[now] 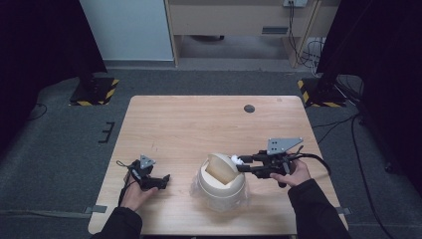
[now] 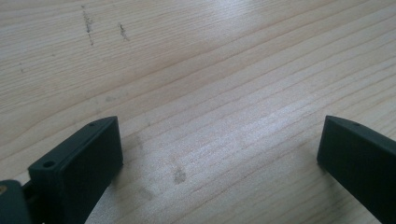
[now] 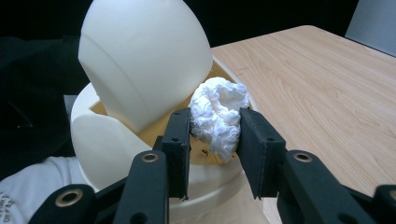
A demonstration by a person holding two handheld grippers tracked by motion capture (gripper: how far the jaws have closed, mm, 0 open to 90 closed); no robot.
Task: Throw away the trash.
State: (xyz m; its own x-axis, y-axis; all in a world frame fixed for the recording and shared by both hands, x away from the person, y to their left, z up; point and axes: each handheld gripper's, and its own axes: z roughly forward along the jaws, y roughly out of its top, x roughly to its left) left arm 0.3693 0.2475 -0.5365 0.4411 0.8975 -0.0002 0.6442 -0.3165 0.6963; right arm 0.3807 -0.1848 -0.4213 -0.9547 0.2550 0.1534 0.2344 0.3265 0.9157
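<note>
A cream round bin [image 1: 221, 186] with a swing lid stands near the table's front middle; its lid [image 3: 144, 60] is tipped up, showing a tan opening. My right gripper [image 1: 238, 162] reaches in from the right, shut on a crumpled white tissue wad [image 3: 218, 115] held at the bin's rim [image 3: 219, 175], right at the lid opening. The wad [image 1: 234, 159] shows as a small white spot at the bin's right top edge. My left gripper [image 1: 165, 179] rests low over the bare table at the front left, jaws wide apart, with nothing between its fingers [image 2: 84, 163].
The wooden table [image 1: 199, 124] has a small dark round disc [image 1: 249, 108] near its far edge. Clear plastic lies under the bin [image 1: 246, 199]. Black stands with yellow-striped bases [image 1: 94, 89] flank the far corners on the grey floor.
</note>
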